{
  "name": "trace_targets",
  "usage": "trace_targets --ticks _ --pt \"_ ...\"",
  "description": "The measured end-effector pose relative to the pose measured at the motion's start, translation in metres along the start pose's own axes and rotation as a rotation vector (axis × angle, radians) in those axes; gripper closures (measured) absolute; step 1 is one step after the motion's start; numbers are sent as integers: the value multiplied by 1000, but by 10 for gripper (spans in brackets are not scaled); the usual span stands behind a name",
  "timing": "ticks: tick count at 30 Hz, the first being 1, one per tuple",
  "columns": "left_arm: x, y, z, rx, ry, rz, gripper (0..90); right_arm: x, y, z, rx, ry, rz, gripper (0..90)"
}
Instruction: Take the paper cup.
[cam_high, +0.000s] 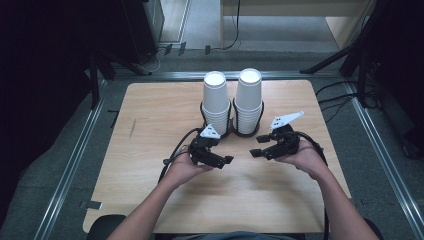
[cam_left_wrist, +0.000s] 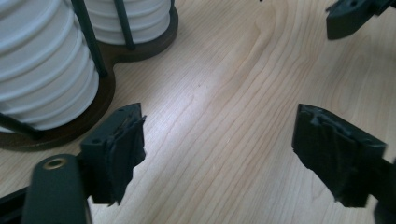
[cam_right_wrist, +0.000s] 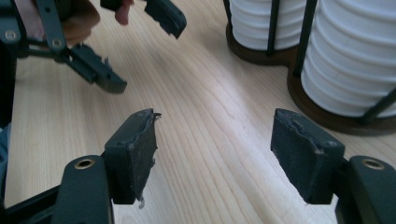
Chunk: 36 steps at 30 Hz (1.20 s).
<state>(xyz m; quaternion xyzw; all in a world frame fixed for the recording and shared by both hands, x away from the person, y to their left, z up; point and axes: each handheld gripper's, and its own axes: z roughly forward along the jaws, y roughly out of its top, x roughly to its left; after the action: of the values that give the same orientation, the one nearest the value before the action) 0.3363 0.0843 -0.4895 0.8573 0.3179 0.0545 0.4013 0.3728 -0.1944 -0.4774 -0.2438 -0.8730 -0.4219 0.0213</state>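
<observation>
- The left gripper (cam_high: 223, 162) sits in front of the cup holder (cam_high: 231, 131), a little left of its left ring, low over the bare table (cam_high: 150, 150); its jaws stand wide apart with only wood between them.
- The left stack of cups (cam_high: 216, 102) stands upside down in the holder's left ring. I judge a sideways grab low on the stack risky: a pad could catch one of the thin black posts (cam_left_wrist: 88, 39) (they run right up against the rims) and drag the whole holder along.
- The right stack of cups (cam_high: 248, 100) stands just beside it in the right ring. Nested paper cups tend to cling, so a pinch on the top one may lift several, or crush the soft wall if squeezed hard.
- The right gripper (cam_high: 257, 146) hovers in front of the holder's right ring, jaws parted and empty. With both grippers pointing inward at each other, a reach toward the same stack could make them collide.
</observation>
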Motion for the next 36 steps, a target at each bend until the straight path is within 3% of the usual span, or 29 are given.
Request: trace_targets --ticks 2,5,10,14,20,23,36 --pt "0 1 0 -8 -4 1 293 0 -2 -1 2 -6 2 333" --pt "0 4 1 0 12 18 336 -1 -5 -2 6 -21 -3 384" --pt "1 9 1 7 4 19 422 1 -10 -4 11 -22 -9 432" --pt "-1 11 1 -2 -5 22 474 2 -13 -3 24 -12 26 432" --pt "1 10 4 11 -13 20 487 2 -11 -5 40 -11 17 415" --pt "1 10 4 8 -15 17 515 -1 -10 -7 31 -12 36 399" --pt "4 14 2 3 -35 17 653 -1 -2 -18 25 -55 5 323"
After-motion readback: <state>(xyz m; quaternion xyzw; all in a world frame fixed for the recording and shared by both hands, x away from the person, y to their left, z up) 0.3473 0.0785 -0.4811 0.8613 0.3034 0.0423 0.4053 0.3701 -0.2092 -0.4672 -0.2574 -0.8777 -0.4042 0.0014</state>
